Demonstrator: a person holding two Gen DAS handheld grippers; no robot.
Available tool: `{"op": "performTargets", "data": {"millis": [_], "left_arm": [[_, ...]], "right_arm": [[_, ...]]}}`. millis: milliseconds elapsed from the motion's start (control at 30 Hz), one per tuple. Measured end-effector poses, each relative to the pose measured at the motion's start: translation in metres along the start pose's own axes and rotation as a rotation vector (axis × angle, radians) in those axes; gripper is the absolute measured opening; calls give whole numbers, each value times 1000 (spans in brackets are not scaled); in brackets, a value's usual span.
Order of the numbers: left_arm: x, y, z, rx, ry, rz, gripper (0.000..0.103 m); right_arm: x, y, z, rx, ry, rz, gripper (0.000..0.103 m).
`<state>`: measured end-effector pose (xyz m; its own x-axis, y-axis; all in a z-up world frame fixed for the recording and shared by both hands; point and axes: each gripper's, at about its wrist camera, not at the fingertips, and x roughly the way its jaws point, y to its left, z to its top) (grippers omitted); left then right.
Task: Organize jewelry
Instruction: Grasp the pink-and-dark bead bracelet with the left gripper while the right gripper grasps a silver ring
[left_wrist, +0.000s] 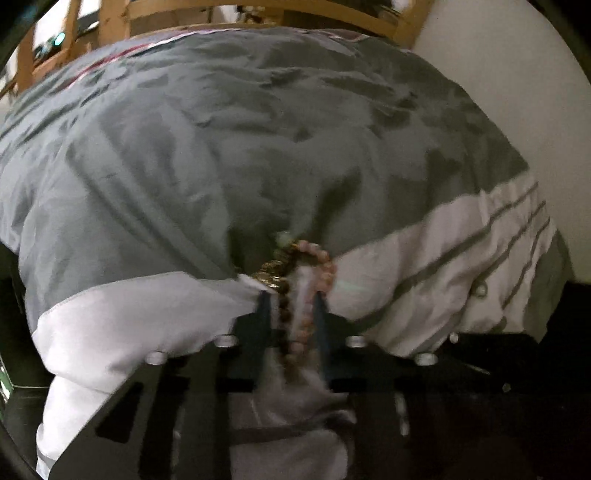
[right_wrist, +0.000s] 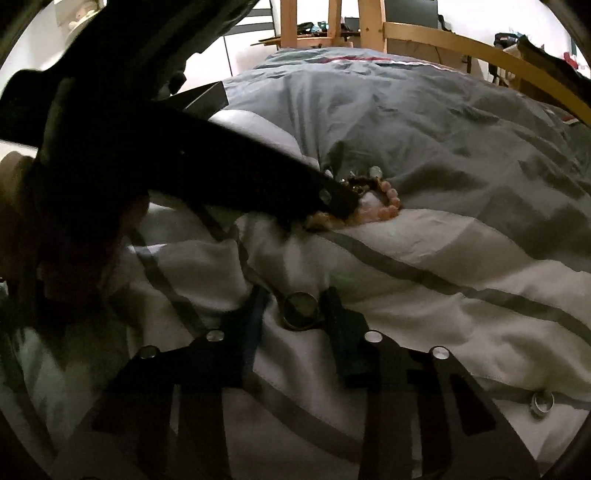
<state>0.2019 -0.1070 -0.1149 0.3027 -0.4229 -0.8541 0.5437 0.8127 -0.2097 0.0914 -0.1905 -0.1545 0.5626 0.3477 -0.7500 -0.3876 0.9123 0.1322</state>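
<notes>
A heap of bead bracelets (left_wrist: 295, 273) lies on the bed cover: pink beads, brown beads and a gold chain piece. My left gripper (left_wrist: 292, 306) stands on it, shut on the brown and pink strands that run between its fingers. The right wrist view shows the same heap (right_wrist: 388, 201) with the left gripper (right_wrist: 343, 206) reaching in from the upper left. Nearer, a bronze ring (right_wrist: 300, 309) lies on the white cloth between the fingers of my right gripper (right_wrist: 293, 308). A thin gap shows beside the ring, so the jaws are open around it.
The grey and white striped duvet (right_wrist: 461, 155) covers the bed in soft folds. A silver ring (right_wrist: 542, 403) lies at the lower right, and a small pale piece (left_wrist: 480, 290) rests on the white band. A wooden bed frame (right_wrist: 480, 48) runs behind. A white wall (left_wrist: 517, 92) stands to the right.
</notes>
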Motion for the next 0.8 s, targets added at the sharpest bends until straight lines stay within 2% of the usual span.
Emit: {"op": "performTargets", "data": {"millis": [133,233,367,600,700,767,800], "left_arm": [[-10,9,5,-32,-21,-38,8],[-13,8,7,-22,-34,-45,8],[-19,7,9,-19,-57,-62,8],[-48,10,14,-45,-160,-95,5],[-47,10,15,-38,-152,-99,5],[-36,6,14,-26,-122,-90,6],[-29,2,12,-11,-104,-76,6]], "right_arm": [[-3,-4,3,36,-7,25,22],[-9,-10,5,68,-26,38,22],[-28,-20,10,109,-104,74,21],[-47,-33,17,162,-196,135,21],[-54,-35,19,163,-220,182,22],[-49,-31,22,118,-151,251,23],[-41,-23,22,55,-66,272,24]]}}
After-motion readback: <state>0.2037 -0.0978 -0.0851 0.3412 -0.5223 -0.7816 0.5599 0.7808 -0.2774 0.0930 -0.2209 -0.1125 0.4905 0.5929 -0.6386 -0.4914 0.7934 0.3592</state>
